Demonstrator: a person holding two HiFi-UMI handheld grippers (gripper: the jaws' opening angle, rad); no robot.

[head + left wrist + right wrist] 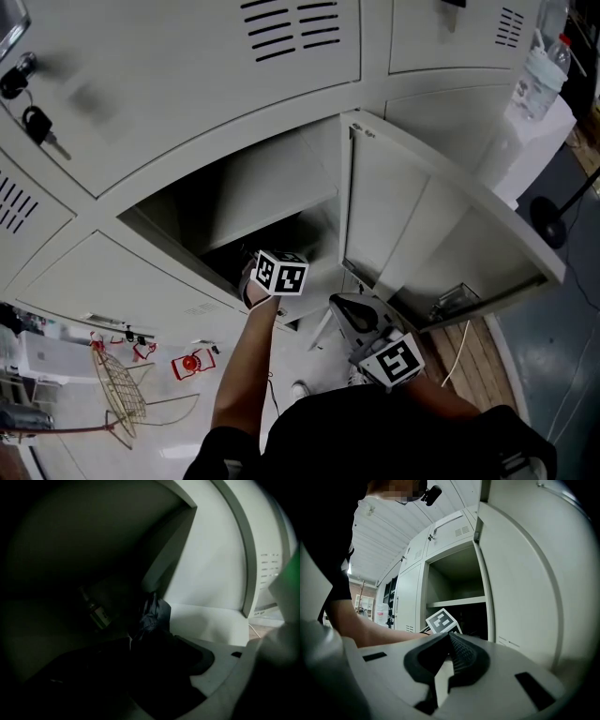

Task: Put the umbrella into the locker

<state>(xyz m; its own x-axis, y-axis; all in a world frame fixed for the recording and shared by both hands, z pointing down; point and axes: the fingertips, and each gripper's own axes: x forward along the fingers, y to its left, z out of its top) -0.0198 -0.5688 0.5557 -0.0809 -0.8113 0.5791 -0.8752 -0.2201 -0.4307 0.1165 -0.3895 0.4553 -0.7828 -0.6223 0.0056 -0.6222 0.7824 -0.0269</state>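
Observation:
The open locker compartment [234, 202] is dark inside, and its door [441, 225] swings out to the right. My left gripper [253, 259] reaches into it, marker cube [279, 273] at the opening. In the left gripper view the dark folded umbrella [152, 616] lies on the locker floor between the jaws of the left gripper [140, 644], which stand wide apart. I see no pad pressing on it. My right gripper [349, 309] waits outside, below the door. In its own view the right gripper [449, 638] is shut with nothing in it.
A small bottle [96, 612] stands at the back of the compartment, left of the umbrella. Keys [37, 122] hang from an upper-left locker. A plastic bottle [539, 80] stands on a white cabinet at the right. A wire rack [117, 384] and a red item [190, 363] lie lower left.

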